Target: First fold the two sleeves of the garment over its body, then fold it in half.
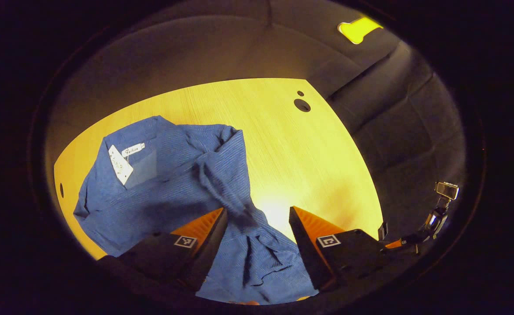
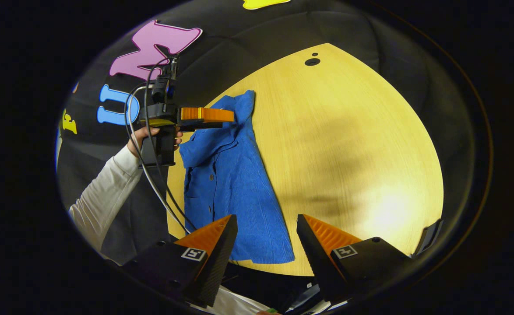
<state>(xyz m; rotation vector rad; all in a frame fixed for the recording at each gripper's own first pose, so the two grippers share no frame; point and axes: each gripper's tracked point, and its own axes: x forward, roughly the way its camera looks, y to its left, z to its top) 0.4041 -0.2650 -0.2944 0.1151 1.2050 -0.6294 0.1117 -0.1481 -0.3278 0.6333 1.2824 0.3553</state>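
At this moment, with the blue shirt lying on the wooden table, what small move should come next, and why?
Probably lower the left gripper and close it on the blue ribbed shirt's bunched sleeve: its fingers stand open above that fabric, gripping nothing, and the sleeve isn't laid flat over the body.

White tags [image 1: 125,159] on the shirt [image 1: 174,183] (print too small, unreadable)

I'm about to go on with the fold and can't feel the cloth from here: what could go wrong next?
1. The shirt lies at the table's near edge; a pull toward you could drag it off.
2. The left claw stands open over bunched fabric, so it may pinch several layers and leave a lumpy fold.
3. The right claw is open and off the cloth, so nothing pins the body.
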